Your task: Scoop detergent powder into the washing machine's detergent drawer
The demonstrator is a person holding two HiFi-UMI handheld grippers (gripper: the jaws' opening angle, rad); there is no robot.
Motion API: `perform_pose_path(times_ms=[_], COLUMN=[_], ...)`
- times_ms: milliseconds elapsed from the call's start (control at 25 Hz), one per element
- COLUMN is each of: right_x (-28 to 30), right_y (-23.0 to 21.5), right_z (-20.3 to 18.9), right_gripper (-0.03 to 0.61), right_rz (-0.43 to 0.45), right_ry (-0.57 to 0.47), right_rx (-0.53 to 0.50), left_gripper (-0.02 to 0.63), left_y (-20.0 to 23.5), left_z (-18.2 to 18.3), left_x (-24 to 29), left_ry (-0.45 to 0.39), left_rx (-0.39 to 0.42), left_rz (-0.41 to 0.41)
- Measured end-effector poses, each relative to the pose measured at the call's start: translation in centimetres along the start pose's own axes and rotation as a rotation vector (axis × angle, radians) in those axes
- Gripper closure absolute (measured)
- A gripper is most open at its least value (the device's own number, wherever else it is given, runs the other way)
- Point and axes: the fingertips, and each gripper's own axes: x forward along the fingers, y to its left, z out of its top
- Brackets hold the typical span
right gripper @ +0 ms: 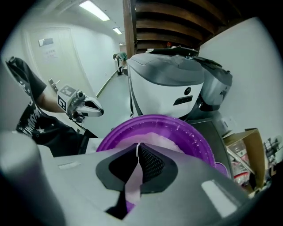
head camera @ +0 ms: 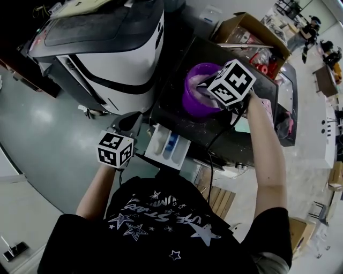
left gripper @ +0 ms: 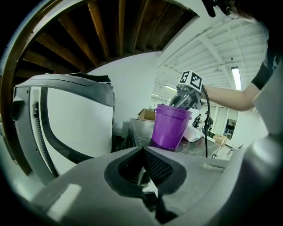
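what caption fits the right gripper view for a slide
right gripper shut on a thin white handle over the purple tub of powder

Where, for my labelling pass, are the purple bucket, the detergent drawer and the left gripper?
purple bucket point(head camera: 189, 97): head view, on its purple left side.
detergent drawer point(head camera: 159, 143): head view, on its white left compartment.
left gripper point(left gripper: 143, 149): left gripper view, where its closed jaw tips meet.

Even indoor light, heavy fisheye.
Ceiling strip lights point(right gripper: 93, 9) brighten the gripper views; the floor point(head camera: 40, 115) carries soft glare; edges bend and fall black; the right claw point(right gripper: 137, 152) blurs up close.
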Motion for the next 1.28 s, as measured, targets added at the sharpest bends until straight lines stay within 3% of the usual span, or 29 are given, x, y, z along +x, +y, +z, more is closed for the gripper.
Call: perform_pose_path(times_ms=[440, 920, 1280], right_x=[-0.1, -1.1, -1.9], right_y=[0.7, 0.7, 0.7], right_z=[0.0, 0.6, 0.8], right_gripper=[0.541, 0.541, 0.541], right_rz=[0.167, 0.24, 0.206], right_ry=[-0.002, -0.046, -0.09], right_rx=[0.159, 0.293, 0.351], left_gripper=[0.613, 0.614, 0.613], left_y=[0.5, 0.3, 0.5], left_z=[-0.4, -0.2, -0.7], left_x=[-0.7, -0.9, -1.2], left_ry=[0.006, -0.001, 0.002], left_rx=[-0.004, 0.007, 0.009], left_rz=[-0.009, -0.033, -0.043])
